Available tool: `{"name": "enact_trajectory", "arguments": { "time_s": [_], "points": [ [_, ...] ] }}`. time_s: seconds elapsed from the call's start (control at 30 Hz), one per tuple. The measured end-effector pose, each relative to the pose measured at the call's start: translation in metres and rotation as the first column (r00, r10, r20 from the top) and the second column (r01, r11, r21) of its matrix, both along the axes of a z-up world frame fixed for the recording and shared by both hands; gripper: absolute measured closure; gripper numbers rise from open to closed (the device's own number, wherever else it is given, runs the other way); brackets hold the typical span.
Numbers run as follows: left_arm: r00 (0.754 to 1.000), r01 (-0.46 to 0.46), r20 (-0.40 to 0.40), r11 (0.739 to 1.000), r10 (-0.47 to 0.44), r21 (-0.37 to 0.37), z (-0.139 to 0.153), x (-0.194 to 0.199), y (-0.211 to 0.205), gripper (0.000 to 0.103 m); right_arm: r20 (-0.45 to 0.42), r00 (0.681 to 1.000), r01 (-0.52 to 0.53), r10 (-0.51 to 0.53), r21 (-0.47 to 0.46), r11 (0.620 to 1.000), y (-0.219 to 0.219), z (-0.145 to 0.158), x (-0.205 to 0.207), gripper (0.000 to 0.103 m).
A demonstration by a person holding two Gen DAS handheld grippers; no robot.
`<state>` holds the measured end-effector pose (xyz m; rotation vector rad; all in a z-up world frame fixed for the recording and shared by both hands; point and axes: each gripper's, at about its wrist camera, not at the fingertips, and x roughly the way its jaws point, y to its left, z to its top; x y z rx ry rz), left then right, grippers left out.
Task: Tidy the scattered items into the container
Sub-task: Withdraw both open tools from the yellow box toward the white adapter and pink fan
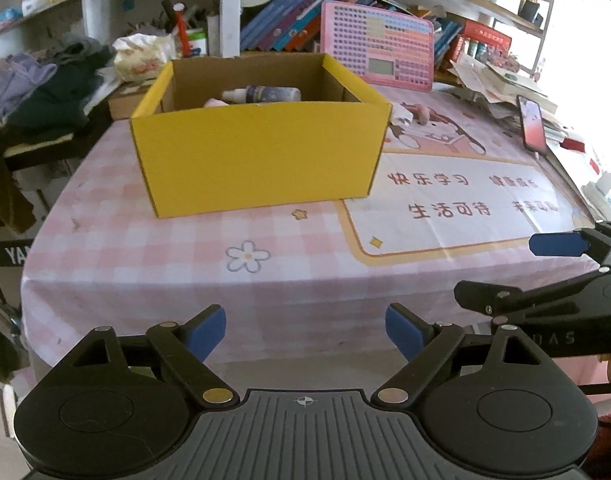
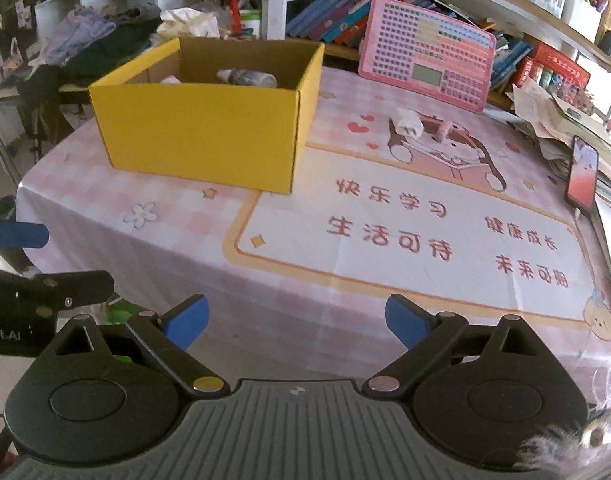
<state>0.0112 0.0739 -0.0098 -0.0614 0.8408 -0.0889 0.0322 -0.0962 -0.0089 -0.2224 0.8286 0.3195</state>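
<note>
A yellow cardboard box (image 1: 261,156) stands open on the pink checked tablecloth (image 1: 185,248); it also shows in the right wrist view (image 2: 201,132). Inside lie a small bottle (image 1: 265,94) (image 2: 247,78) and a pink item (image 1: 214,103). Right of the box, a white charger (image 2: 407,123) and a small pink tube (image 2: 442,131) lie on the cloth. My left gripper (image 1: 305,330) is open and empty, held before the table's near edge. My right gripper (image 2: 296,320) is open and empty, beside the left one.
A pink keypad toy (image 2: 427,54) leans against books at the back. A phone (image 2: 582,176) leans on a pile of papers (image 2: 557,120) at the right. Clothes (image 1: 45,92) are heaped at the left. Shelves stand behind the table.
</note>
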Motion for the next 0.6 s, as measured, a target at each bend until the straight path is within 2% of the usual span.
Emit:
{"name": "enact_trajectory", "arguments": {
  "time_s": [0.6],
  "points": [
    [0.989,0.144,-0.030,0.990,-0.144,-0.003,-0.004,0.027,-0.037,0.013,-0.018,0.993,0.113,-0.113,-0.009,0.994,-0.034,-0.002,0.009,0.005]
  ]
}}
